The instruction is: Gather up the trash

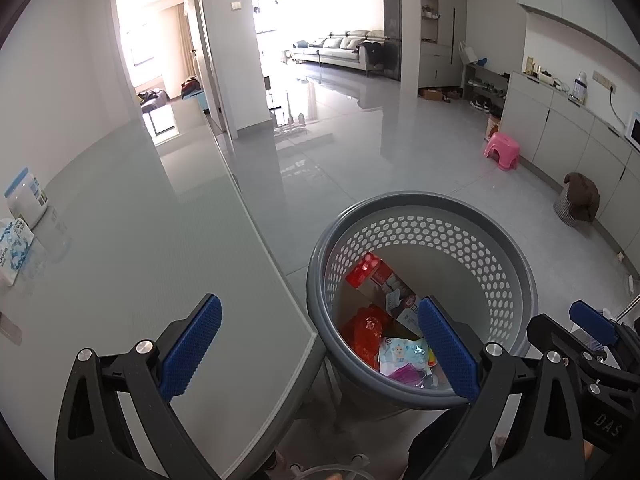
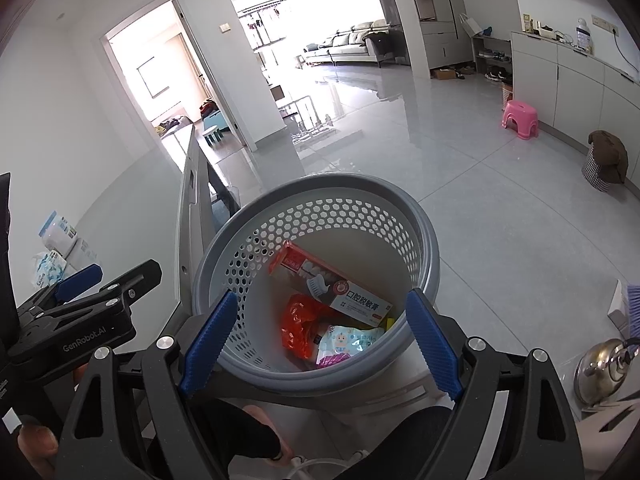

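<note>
A grey perforated basket [image 1: 500, 240] [image 2: 424, 216] stands on the floor beside the corner of the grey table [image 1: 168, 248]. Inside it lie a toothpaste box [image 1: 384, 280] [image 2: 332, 284], a red plastic bag [image 1: 364, 332] [image 2: 298, 322] and a light blue wrapper [image 1: 404, 354] [image 2: 352, 340]. My left gripper [image 1: 320, 352] is open over the table's corner and the basket's near rim, with nothing between its blue pads. Above the basket's near rim, my right gripper [image 2: 320, 344] is open and empty too. Each gripper shows at the edge of the other's view.
A white tub [image 1: 26, 200] and a tissue pack [image 1: 14, 248] sit at the table's left edge. On the floor stand a pink stool [image 1: 502, 150] [image 2: 520, 118] and a covered checked basket [image 1: 578, 200] [image 2: 606, 162] by the cabinets. A steel kettle [image 2: 604, 372] sits lower right.
</note>
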The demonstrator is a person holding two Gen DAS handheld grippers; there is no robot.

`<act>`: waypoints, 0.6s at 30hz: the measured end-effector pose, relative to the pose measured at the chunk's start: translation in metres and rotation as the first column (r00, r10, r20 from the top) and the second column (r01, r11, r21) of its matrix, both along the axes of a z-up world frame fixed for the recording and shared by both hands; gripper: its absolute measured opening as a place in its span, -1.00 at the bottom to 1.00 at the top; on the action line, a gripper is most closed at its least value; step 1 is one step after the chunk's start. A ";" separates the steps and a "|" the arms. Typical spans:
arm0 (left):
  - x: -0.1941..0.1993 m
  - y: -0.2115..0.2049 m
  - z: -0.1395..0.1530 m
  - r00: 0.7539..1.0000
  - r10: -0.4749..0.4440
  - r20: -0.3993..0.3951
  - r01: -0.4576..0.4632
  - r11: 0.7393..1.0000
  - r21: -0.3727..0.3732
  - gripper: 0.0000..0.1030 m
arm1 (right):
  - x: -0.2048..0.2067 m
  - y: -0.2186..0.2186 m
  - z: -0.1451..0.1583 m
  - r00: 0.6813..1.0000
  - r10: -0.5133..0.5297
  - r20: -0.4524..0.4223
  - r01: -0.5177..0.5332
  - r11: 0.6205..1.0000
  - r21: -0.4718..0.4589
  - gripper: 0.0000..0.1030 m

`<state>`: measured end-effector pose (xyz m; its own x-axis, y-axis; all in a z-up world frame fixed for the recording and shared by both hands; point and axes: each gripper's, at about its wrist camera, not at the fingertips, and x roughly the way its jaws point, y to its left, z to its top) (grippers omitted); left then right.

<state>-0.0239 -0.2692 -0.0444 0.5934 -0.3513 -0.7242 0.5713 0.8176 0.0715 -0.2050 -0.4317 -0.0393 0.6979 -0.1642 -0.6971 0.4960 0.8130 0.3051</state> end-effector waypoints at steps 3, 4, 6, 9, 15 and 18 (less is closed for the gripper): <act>-0.001 0.000 0.001 1.000 0.004 0.003 -0.004 1.000 0.001 0.88 | 0.001 0.001 0.000 1.000 0.001 0.000 -0.001 1.000 -0.001 0.60; -0.001 0.000 0.001 1.000 0.005 0.005 -0.005 1.000 0.003 0.88 | 0.001 0.001 0.000 1.000 0.001 0.001 -0.001 1.000 0.000 0.60; -0.001 -0.002 0.001 1.000 0.006 0.009 -0.006 1.000 0.004 0.88 | 0.001 0.001 0.000 1.000 0.000 0.000 0.000 1.000 0.000 0.60; -0.002 -0.003 0.001 1.000 0.006 0.014 -0.006 1.000 0.002 0.88 | 0.001 0.001 0.000 1.000 0.000 0.000 0.000 1.000 0.000 0.60; -0.003 -0.002 -0.001 1.000 0.008 0.017 -0.008 1.000 -0.001 0.88 | 0.001 0.001 0.000 1.000 0.000 0.000 0.000 1.000 0.000 0.60; -0.005 -0.001 -0.001 1.000 0.006 0.018 -0.006 1.000 -0.007 0.88 | 0.001 0.001 0.000 1.000 0.001 0.000 -0.001 1.000 0.000 0.60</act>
